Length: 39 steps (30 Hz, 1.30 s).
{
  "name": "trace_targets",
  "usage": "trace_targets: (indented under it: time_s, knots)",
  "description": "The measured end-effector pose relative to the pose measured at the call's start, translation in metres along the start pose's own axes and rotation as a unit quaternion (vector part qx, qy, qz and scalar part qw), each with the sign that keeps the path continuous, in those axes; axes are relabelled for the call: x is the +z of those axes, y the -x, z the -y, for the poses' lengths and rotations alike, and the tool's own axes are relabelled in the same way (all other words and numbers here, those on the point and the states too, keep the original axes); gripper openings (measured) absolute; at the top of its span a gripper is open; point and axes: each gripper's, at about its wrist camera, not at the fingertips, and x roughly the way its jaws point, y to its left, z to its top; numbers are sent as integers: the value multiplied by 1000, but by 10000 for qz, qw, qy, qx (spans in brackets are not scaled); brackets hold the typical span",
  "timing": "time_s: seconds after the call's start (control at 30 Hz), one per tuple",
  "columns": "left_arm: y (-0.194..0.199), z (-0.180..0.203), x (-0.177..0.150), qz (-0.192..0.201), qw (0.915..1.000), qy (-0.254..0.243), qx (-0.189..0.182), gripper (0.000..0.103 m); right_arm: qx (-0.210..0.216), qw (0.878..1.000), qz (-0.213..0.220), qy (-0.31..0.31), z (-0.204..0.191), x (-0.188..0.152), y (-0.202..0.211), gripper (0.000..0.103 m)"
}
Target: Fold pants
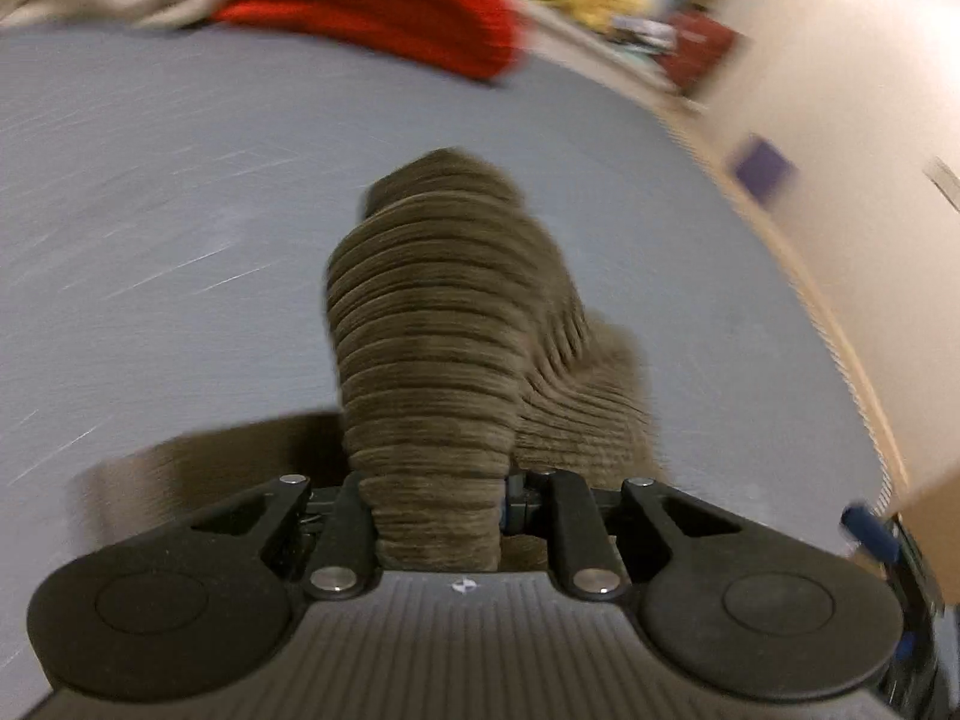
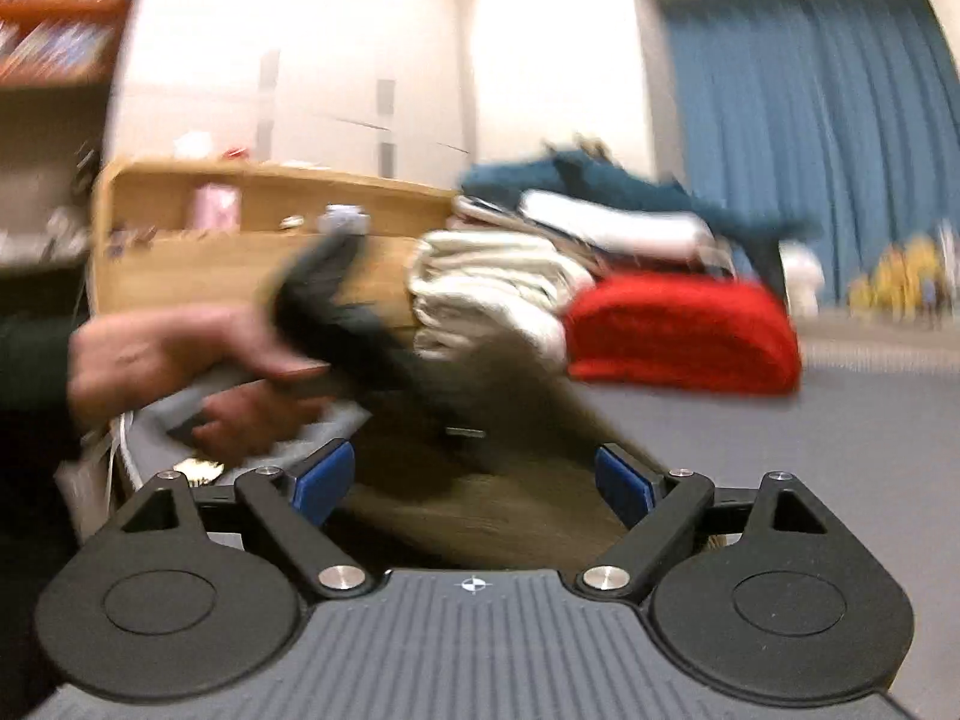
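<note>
Pants [image 1: 444, 360] hang forward from the left gripper [image 1: 438, 516], jaws clenched on them; right gripper [image 2: 474, 480] jaws released, cloth lying between.

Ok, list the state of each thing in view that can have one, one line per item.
left gripper: shut on the brown ribbed pants.
brown ribbed pants: bunched, lifted off the grey surface at the gripped end.
right gripper: open, brown fabric between the blue pads, not pinched.
red garment: folded, lying on the grey surface.
cream garment: folded, beside the red one.
</note>
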Motion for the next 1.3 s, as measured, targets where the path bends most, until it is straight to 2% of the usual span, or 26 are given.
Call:
trace_targets:
  time_s: [0.07,0.13,0.17,0.23,0.27,0.3,0.33,0.4,0.43,0.47,0.5,0.6,0.63,0.67,0.7,0.83,0.9,1.1,1.3]
  knots:
    - [6,-36,-11,-124,9993,280,236,21,-367,9974,-302,-546,10,2,-20,88]
    - [10,-58,-18,-123,9977,508,420,44,-632,9904,-686,-1022,16,1,-45,88]
    - [13,-69,-21,-44,9965,681,475,48,-648,9847,-936,-1321,24,-4,-60,88]
    - [28,-89,-18,236,9940,883,595,78,-730,9680,-1532,-1851,32,-16,-91,89]
    - [37,-98,-18,357,9923,911,756,85,-844,9587,-1774,-2056,36,-24,-103,89]
    - [39,-99,-16,430,9904,974,876,89,-928,9487,-1950,-2311,44,-30,-113,89]
    - [34,-95,-13,429,9896,1094,828,89,-963,9407,-2074,-2504,48,-35,-121,89]
    - [35,-106,-14,293,9883,1358,626,92,-934,9190,-2424,-2966,60,-47,-137,89]
    - [27,-109,-15,134,9877,1432,608,95,-862,9122,-2506,-3125,65,-53,-142,89]
    - [30,-112,-13,-13,9878,1439,603,98,-781,9085,-2542,-3225,67,-56,-146,89]
    - [24,-114,-14,-143,9877,1447,577,100,-759,9121,-2506,-3154,64,-55,-146,89]
    - [8,-127,-21,-403,9842,1701,293,100,-701,9208,-2537,-2878,49,-57,-147,64]
    - [1,-130,-23,-477,9821,1812,195,99,-749,9225,-2495,-2848,46,-55,-150,45]
    - [-7,-132,-25,-550,9806,1879,99,96,-680,9237,-2426,-2886,46,-55,-150,34]
    - [-11,-129,-27,-559,9814,1834,3,85,-650,9249,-2318,-2943,49,-49,-144,25]
    - [-9,-95,-23,-445,9880,1453,280,61,-547,9419,-1950,-2682,43,-29,-129,21]
    - [-8,-76,-19,-316,9910,1293,115,55,-537,9455,-1807,-2656,48,-19,-117,21]
    - [-49,3,-3,-238,9955,715,-571,50,-980,9480,-1260,-2754,107,-3,-47,21]
    - [-100,97,34,160,9911,331,-1280,50,-1667,9526,-920,-2372,171,32,18,21]
